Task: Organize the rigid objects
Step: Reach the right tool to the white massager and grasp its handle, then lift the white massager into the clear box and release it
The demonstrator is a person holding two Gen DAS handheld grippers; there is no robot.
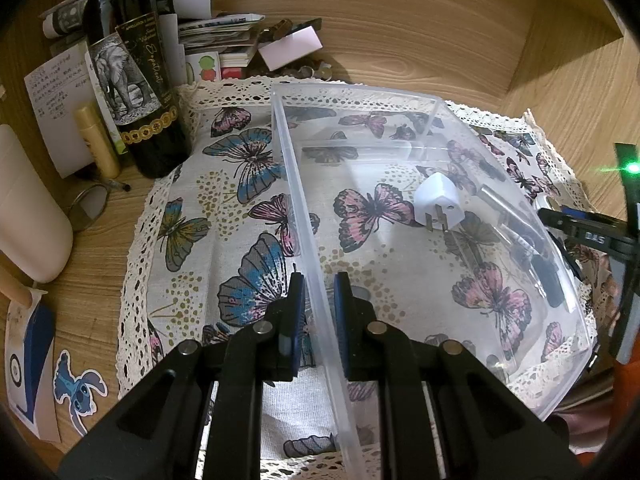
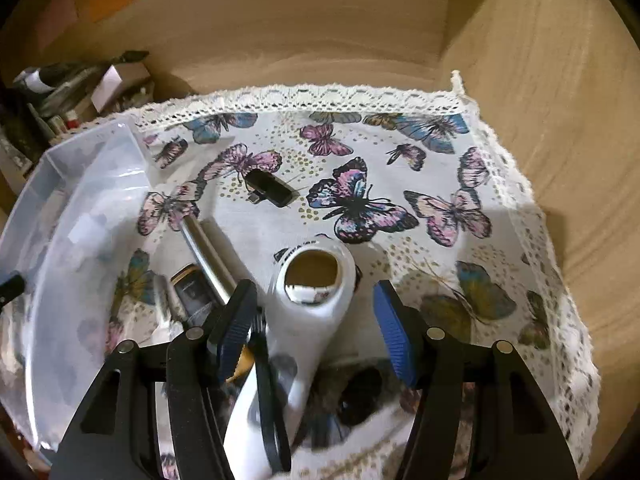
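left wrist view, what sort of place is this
Probably a home desk or wooden shelf nook, used for odds and ends. A butterfly cloth with lace edging covers the wood, and a wine bottle stands beside stacked papers and stickers.

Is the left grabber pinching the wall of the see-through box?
Touching. The left wrist view shows the left gripper with both blue pads closed on the near wall of the clear box, with no gap visible.
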